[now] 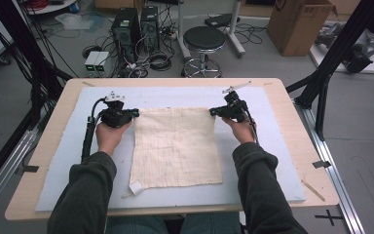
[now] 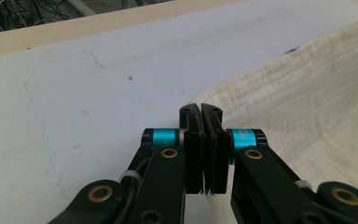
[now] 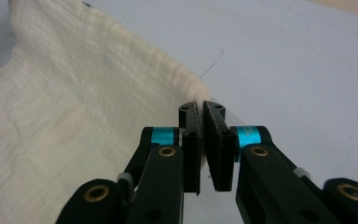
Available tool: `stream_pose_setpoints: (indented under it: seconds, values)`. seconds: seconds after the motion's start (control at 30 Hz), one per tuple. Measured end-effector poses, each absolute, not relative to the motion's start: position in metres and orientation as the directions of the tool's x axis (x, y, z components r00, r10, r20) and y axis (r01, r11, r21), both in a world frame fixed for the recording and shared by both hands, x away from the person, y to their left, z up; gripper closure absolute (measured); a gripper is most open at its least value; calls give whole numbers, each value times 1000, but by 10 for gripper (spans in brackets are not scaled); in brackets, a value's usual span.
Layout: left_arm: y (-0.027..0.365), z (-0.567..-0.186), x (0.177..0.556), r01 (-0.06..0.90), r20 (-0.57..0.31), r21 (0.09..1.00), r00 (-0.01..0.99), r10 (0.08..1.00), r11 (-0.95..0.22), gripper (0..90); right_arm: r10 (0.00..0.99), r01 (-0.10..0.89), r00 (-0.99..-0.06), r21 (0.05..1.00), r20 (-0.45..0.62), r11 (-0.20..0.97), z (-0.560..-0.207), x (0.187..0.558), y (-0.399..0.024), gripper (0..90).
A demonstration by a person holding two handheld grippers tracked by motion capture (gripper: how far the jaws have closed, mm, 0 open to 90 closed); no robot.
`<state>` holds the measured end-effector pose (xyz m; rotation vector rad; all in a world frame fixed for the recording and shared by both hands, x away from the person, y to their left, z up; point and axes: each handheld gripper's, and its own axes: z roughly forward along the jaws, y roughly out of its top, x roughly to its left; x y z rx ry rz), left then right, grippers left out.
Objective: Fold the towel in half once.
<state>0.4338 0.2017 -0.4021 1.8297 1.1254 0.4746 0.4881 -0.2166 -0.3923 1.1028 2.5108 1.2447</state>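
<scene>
1. The left claw (image 1: 132, 113) is clamped on the far left corner of the cream cloth (image 1: 175, 146). In the left gripper view its jaws stand pressed together with the cloth's corner (image 2: 200, 100) pinched at their tips.
2. The right claw (image 1: 214, 111) is clamped on the far right corner. In the right gripper view the hem runs into the closed jaws at the tips (image 3: 199, 95).
3. The two claws face each other across the cloth's far edge, which runs straight between them from left to right.
4. From both claws the cloth lies toward the person. It spreads flat on the pale blue mat (image 1: 68, 161) that covers the bench (image 1: 44, 146), down to its near edge by a small white tag (image 1: 135, 188).
5. The cloth is nearly square and slightly longer front to back. Each hand is equally near its own corner, and neither is nearer the middle.
6. Judgement: the coming move likely turns on this. The near edge lies directly toward the person from the held edge, so drawing both corners back together would fold the cloth in half.
</scene>
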Motion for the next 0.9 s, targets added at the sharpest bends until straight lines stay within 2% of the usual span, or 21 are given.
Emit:
stream_pose_setpoints:
  seconds: [0.9]
  values:
    - [209,-393,391,439,-130,881,582,803,-176,874,598,473,-788,766,146,436,-374,448,-223,853]
